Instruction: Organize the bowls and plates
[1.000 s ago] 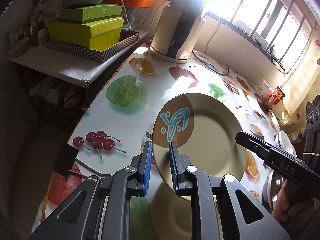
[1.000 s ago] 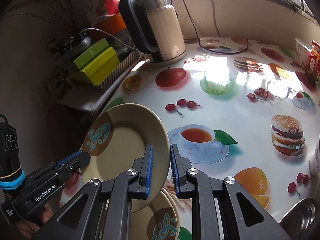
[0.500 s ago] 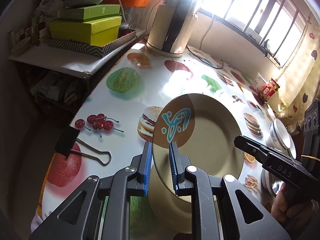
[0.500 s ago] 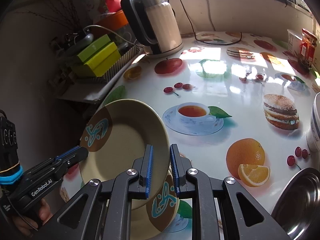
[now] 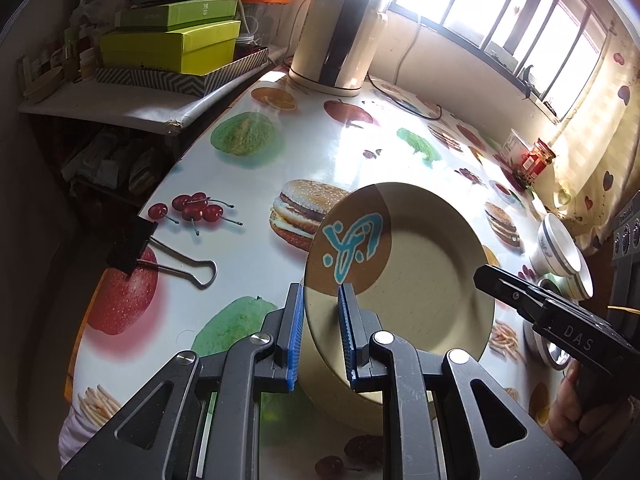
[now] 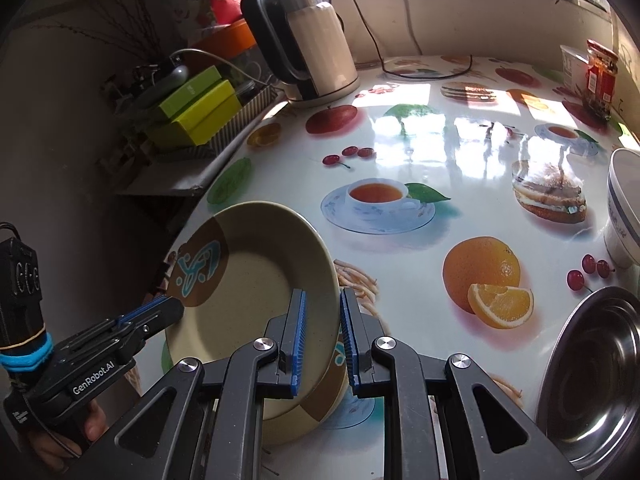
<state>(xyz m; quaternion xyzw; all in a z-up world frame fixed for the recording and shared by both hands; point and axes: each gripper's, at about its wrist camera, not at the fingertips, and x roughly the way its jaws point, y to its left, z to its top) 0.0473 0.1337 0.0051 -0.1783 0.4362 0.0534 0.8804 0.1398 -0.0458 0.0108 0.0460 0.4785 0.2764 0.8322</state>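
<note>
- A beige plate (image 5: pixel 420 288) with a brown patch and a blue emblem is held tilted above the near edge of the bench (image 5: pixel 256 240), gripped from both sides at once.
- The left gripper (image 5: pixel 320 320) has its blue-padded fingers (image 5: pixel 295 332) clamped on the plate's near rim; in the right wrist view the same gripper (image 6: pixel 176 310) meets the rim from the left.
- The right gripper (image 6: pixel 322 332) straddles the opposite rim (image 6: pixel 324 280), its fingers (image 6: pixel 298 336) close on either side of the edge — whether both pads press the plate cannot be told for certain.
- A second beige plate (image 6: pixel 320 400) of the same pattern lies flat on the bench directly below the tilted one, partly hidden by it.
- To the right, a stainless steel bowl (image 6: pixel 592 376) sits at the bench edge; beyond it stand stacked white bowls with a blue band (image 5: pixel 560 252).
- The bench wears a glossy oilcloth printed with burgers, cherries, oranges and teacups.
- A black binder clip (image 5: pixel 160 252) lies on the cloth to the left, well apart from the plates.
- At the far end stands a cream-and-black electric kettle (image 5: pixel 340 28) near the window; a red-labelled jar (image 5: pixel 534 160) stands along the far right edge.
- Left of the bench, a shelf (image 5: pixel 100 100) carries lime-green boxes (image 5: pixel 172 40) stacked on a chevron-patterned tray.
</note>
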